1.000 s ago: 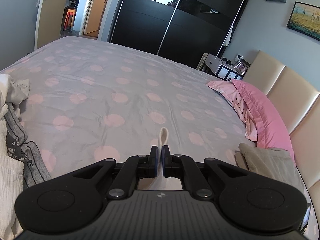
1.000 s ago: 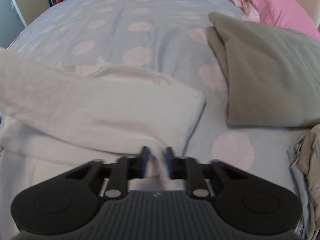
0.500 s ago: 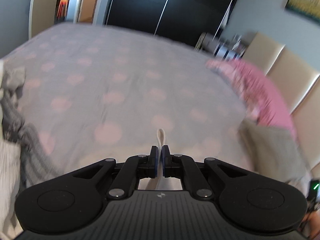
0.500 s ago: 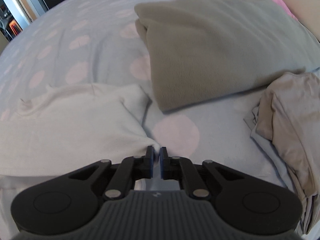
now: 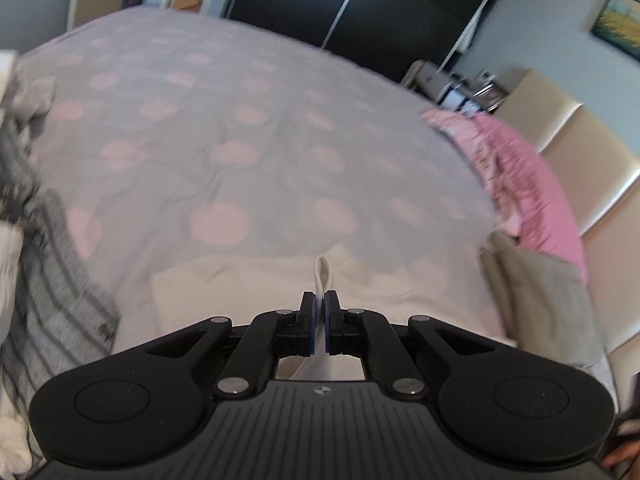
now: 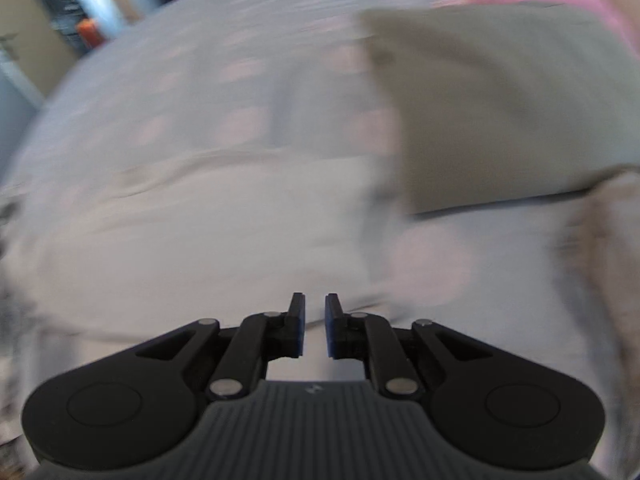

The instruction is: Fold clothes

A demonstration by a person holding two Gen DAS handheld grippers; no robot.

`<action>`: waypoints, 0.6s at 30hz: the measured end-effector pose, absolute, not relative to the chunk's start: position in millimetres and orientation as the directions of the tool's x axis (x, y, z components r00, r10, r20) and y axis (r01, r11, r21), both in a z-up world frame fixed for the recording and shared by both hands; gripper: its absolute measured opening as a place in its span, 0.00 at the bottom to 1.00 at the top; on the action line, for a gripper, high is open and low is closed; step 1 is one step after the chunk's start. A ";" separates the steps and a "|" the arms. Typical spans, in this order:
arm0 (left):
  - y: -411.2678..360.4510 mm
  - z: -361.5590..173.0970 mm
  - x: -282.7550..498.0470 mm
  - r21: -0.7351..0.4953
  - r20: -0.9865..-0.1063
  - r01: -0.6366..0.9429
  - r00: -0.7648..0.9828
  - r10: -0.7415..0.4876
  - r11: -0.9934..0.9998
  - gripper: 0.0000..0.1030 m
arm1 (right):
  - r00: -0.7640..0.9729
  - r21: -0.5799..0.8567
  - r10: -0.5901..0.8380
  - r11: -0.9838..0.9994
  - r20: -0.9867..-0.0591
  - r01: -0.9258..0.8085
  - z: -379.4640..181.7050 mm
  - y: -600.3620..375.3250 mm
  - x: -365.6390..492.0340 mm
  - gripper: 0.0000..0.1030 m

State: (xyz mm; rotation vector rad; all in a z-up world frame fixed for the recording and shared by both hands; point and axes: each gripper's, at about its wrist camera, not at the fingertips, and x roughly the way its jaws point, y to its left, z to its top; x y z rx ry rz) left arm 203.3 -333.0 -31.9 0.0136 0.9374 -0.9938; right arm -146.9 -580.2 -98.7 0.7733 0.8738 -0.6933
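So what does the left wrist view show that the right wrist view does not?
Only the left view shows the left claw shut on a fold of the white garment, the striped grey clothes, the dark wardrobe and the beige headboard.

Only the right view shows the right claw, with its jaws slightly apart and nothing visible between them.

Both show the white garment, the dotted bed cover, the folded olive cloth and the pink pillow.

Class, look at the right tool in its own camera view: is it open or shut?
Open. The right tool shows a clear gap between its blue-padded fingers, with nothing pinched there; the white garment lies on the bed beyond.
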 end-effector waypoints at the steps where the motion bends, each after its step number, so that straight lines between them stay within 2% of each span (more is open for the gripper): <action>1: -335.7 -23.3 200.5 -0.387 -0.668 0.726 0.205 -0.716 0.569 0.02 | 0.488 0.319 -0.176 0.564 -0.855 0.762 -103.4 -573.3 -139.1 0.13; 7: -352.8 17.3 183.7 -0.398 -0.628 0.745 0.203 -0.751 0.535 0.02 | 0.455 0.257 -0.147 0.658 -0.878 0.708 -134.4 -547.4 -97.5 0.12; 11: -359.0 30.8 180.7 -0.416 -0.605 0.750 0.195 -0.772 0.515 0.02 | 0.482 0.274 -0.148 0.666 -0.864 0.694 -141.1 -545.3 -85.3 0.10; 18: -358.4 31.8 183.6 -0.422 -0.598 0.737 0.211 -0.773 0.528 0.02 | 0.439 0.162 -0.366 0.588 -0.821 0.792 -141.0 -568.5 -97.5 0.08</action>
